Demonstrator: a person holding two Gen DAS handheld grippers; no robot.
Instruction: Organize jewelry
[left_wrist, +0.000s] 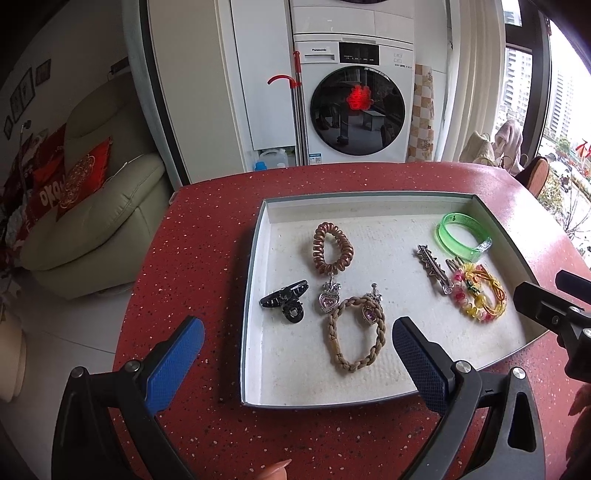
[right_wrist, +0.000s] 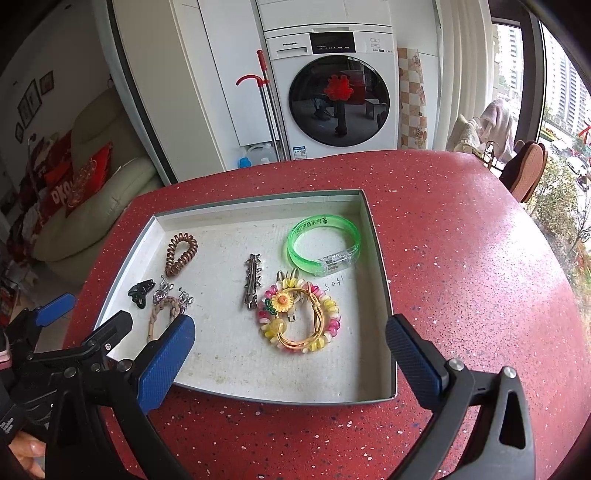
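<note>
A shallow white tray (left_wrist: 255, 295) (right_wrist: 380, 258) lies on the red speckled table. In it are a brown coil hair tie (left_wrist: 331, 248) (right_wrist: 181, 254), a black claw clip (left_wrist: 286, 301) (right_wrist: 141, 293), two silver heart earrings (left_wrist: 327, 300), a braided tan bracelet (left_wrist: 356, 334), a silver hair clip (left_wrist: 434, 269) (right_wrist: 252, 284), a yellow-pink beaded bracelet with a flower (left_wrist: 478, 295) (right_wrist: 299, 319) and a green bangle (left_wrist: 463, 236) (right_wrist: 323, 242). My left gripper (left_wrist: 299, 354) is open above the tray's near left corner. My right gripper (right_wrist: 290, 349) is open, its jaws wide on either side of the beaded bracelet, which lies free.
The red table (right_wrist: 461, 258) extends to the right of the tray. A washing machine (left_wrist: 354, 99), a cream sofa with red cushions (left_wrist: 96, 206) and a window stand beyond the table's far edge.
</note>
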